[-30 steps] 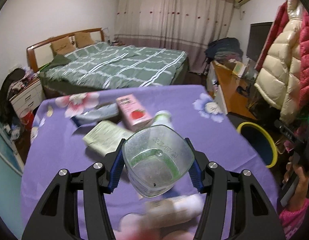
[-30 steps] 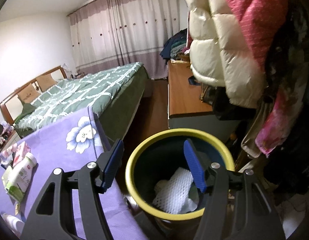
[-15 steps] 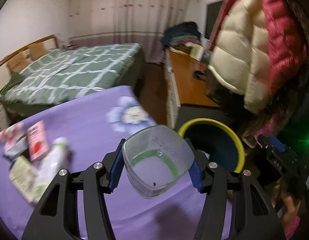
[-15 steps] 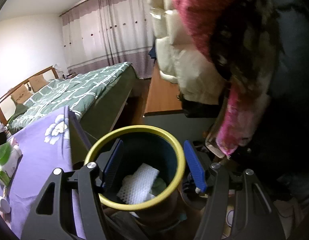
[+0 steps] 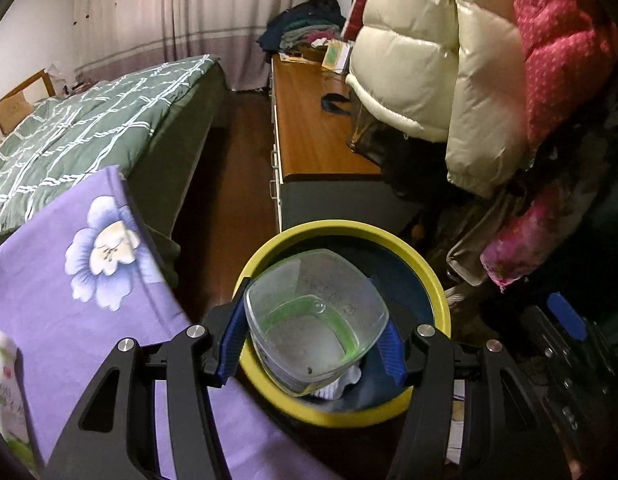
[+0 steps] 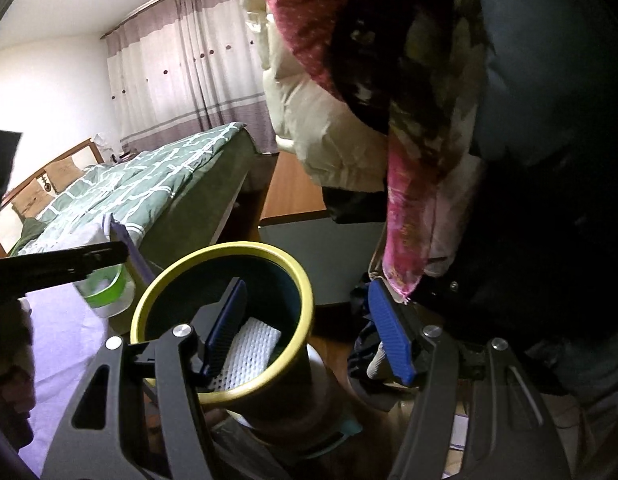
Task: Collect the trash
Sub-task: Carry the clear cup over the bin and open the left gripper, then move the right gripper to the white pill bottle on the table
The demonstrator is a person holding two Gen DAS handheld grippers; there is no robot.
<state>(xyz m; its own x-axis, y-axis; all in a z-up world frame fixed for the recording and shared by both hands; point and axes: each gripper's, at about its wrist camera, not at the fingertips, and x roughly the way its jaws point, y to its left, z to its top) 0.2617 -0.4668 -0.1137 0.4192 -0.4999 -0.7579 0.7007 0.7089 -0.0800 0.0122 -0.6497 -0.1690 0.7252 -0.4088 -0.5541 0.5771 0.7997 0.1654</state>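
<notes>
Plastic cup (image 5: 315, 322) sits clenched in my left claw (image 5: 309, 336), its blue pads pressing both sides of the clear, green-banded tub, bottom facing my camera. I hold it over the mouth of the yellow-rimmed bin (image 5: 437, 288), just past the edge of the desk with its purple flowered cloth (image 5: 65, 280). From my right wrist view the cup (image 6: 109, 292) shows to the left of the bin (image 6: 305, 280), near its rim and above the desk edge. White foam netting (image 6: 249, 344) lies inside the bin. My right claw (image 6: 309, 332) is released, nothing between its blue pads; one pad hangs over the bin's opening, the other outside the rim. A white bottle (image 5: 5, 384) lies on the cloth at the left edge. Puffy jackets (image 5: 449, 64) hang above the bin, and a green plaid bed (image 5: 89, 120) stands beyond the desk.
</notes>
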